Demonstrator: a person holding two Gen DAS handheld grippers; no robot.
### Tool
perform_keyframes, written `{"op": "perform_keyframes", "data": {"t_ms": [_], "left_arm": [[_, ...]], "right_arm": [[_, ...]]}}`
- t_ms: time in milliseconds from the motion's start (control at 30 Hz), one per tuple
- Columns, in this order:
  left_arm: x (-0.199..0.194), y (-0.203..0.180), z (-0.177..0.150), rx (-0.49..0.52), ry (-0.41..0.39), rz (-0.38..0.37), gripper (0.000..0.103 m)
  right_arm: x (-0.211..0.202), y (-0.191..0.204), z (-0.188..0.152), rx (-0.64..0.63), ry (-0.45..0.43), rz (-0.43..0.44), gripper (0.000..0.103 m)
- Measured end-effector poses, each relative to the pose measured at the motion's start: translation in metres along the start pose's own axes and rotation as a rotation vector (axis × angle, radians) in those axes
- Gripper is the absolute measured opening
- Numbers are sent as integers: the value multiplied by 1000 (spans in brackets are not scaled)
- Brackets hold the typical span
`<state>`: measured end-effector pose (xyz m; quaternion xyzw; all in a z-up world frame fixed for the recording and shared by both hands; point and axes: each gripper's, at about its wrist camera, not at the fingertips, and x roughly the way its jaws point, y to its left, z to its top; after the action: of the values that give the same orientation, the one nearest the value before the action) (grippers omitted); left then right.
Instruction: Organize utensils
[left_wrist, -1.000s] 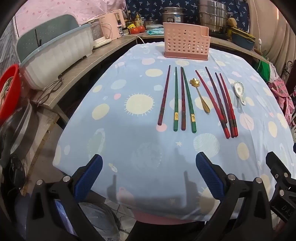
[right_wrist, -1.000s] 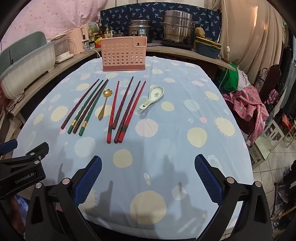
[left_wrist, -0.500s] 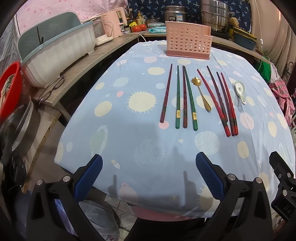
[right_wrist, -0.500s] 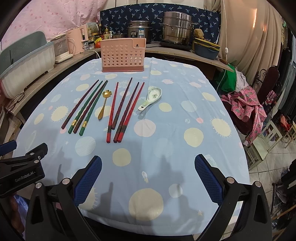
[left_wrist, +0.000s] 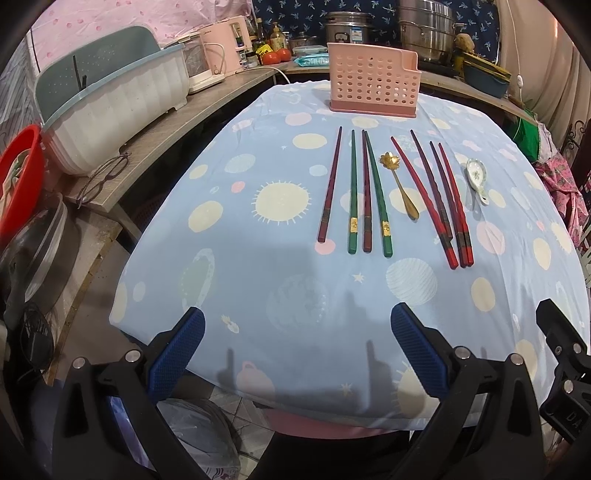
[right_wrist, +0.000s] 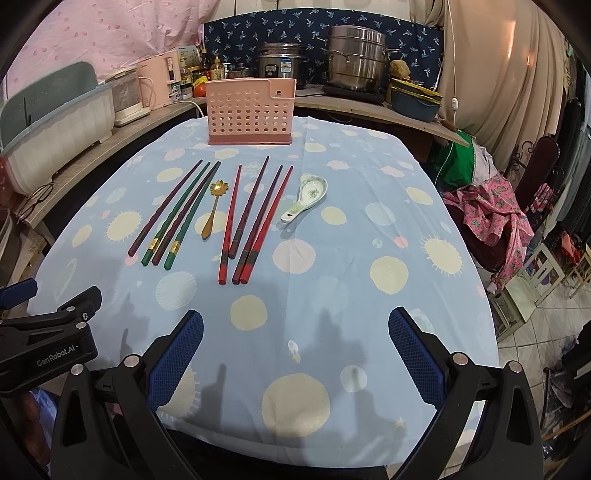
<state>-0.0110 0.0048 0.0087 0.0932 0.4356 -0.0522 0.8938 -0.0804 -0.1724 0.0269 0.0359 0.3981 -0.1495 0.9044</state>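
Observation:
A pink perforated utensil holder (left_wrist: 373, 85) (right_wrist: 252, 110) stands at the far side of the table. In front of it lie several green and dark red chopsticks (left_wrist: 354, 192) (right_wrist: 173, 214), a gold flower spoon (left_wrist: 400, 188) (right_wrist: 214, 210), several red and dark chopsticks (left_wrist: 439, 199) (right_wrist: 255, 221) and a white ceramic spoon (left_wrist: 476, 177) (right_wrist: 306, 195). My left gripper (left_wrist: 297, 354) is open and empty at the near table edge. My right gripper (right_wrist: 295, 354) is open and empty above the near edge, to the right of the left one.
The table wears a light blue cloth (right_wrist: 388, 236) with pale circles. A wooden counter (left_wrist: 162, 136) at left holds a white dish rack (left_wrist: 110, 107), glasses and appliances. Steel pots (right_wrist: 354, 62) stand at the back. A chair with pink clothes (right_wrist: 491, 221) is at right.
Both grippers have risen a little and tilted down, so the table and utensils sit lower in view. The utensils have not moved.

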Motion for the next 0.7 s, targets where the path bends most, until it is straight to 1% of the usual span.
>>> {"op": "perform_keyframes", "data": {"t_ms": [700], "left_arm": [[-2,0,-3,0,3,0,96]], "right_arm": [[0,1,0,0,6,6,96]]}}
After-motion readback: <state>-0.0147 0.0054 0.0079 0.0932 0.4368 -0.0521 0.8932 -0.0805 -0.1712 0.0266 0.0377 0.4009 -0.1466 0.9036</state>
